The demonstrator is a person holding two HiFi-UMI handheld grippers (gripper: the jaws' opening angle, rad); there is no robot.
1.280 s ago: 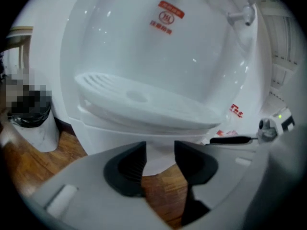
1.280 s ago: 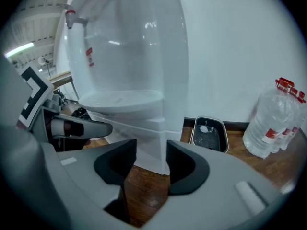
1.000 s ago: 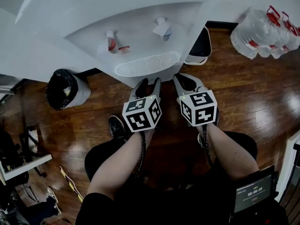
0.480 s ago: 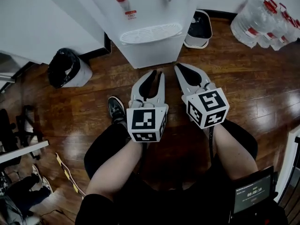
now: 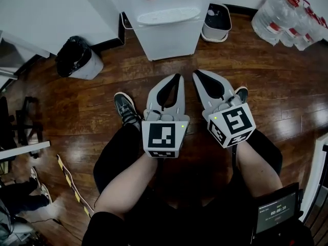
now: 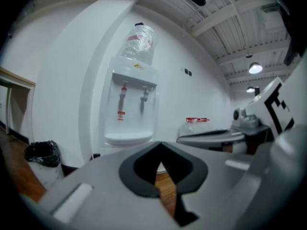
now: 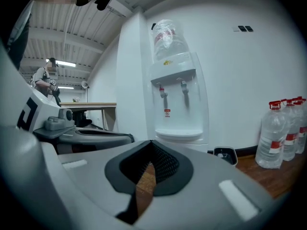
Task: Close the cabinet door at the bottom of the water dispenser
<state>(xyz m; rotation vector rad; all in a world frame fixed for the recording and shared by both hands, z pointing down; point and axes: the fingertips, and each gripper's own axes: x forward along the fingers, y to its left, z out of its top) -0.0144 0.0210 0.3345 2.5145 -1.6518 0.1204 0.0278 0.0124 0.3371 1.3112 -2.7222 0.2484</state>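
Note:
The white water dispenser [image 5: 165, 32] stands against the wall at the top of the head view. Its lower front panel looks flush, and no door stands out from it. Both grippers hang over the wooden floor, well short of it. My left gripper [image 5: 177, 78] has its jaws together and holds nothing. My right gripper [image 5: 197, 74], just to its right, is also shut and empty. In the left gripper view the dispenser [image 6: 129, 107] rises beyond the shut jaws [image 6: 161, 146]. The right gripper view shows the dispenser [image 7: 176, 104] past its shut jaws [image 7: 151, 145].
A black-bagged bin [image 5: 77, 58] stands left of the dispenser, and a small white bin [image 5: 216, 22] right of it. Several water bottles [image 5: 287, 17] are stacked at the far right. A shoe [image 5: 125, 111] is on the floor under the left gripper. A screen [image 5: 277, 209] shows at bottom right.
Both grippers have drawn back from the dispenser's front and risen. The left gripper's jaws, slightly apart before, have come together. The dispenser now sits farther up the head view.

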